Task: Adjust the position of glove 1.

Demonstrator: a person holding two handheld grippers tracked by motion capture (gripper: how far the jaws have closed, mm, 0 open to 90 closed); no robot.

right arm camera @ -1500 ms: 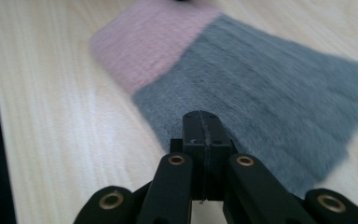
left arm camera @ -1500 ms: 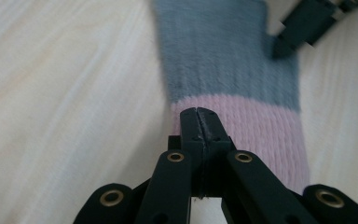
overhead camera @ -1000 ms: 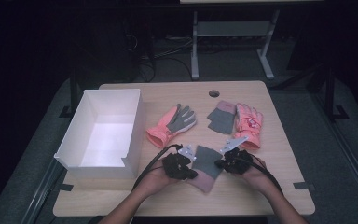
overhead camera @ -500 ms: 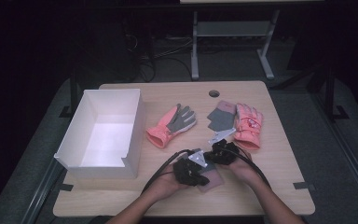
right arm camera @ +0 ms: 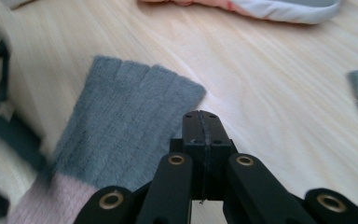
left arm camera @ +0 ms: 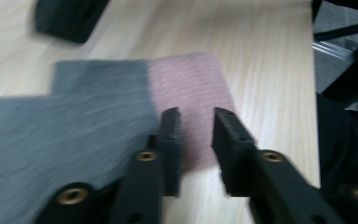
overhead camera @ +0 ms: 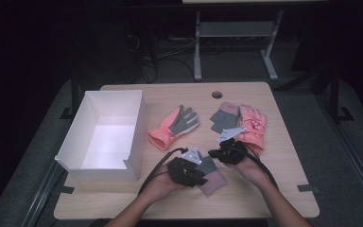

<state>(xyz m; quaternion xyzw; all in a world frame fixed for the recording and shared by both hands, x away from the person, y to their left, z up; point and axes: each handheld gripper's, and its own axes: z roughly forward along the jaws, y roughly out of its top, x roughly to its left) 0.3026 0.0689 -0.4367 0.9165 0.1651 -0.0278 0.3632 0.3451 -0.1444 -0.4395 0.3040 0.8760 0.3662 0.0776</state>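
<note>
From above we see a white box point(overhead camera: 105, 137) at left, then our left gripper point(overhead camera: 189, 173) over the grey-and-pink knit glove point(overhead camera: 213, 177); its own view shows jaws just opened, nothing pinched. Our right gripper point(overhead camera: 221, 154) is closed empty, a coral glove point(overhead camera: 253, 126) beyond.

Light wooden table point(overhead camera: 264, 198) is carrying a white open box point(overhead camera: 105, 137) at left, a pink-and-grey glove point(overhead camera: 172, 125) mid-table, a pink glove point(overhead camera: 253, 126) overlapping a grey knit glove point(overhead camera: 224, 116) at right, and another grey glove with pink cuff point(overhead camera: 212, 176) lying flat near the front edge.
</note>
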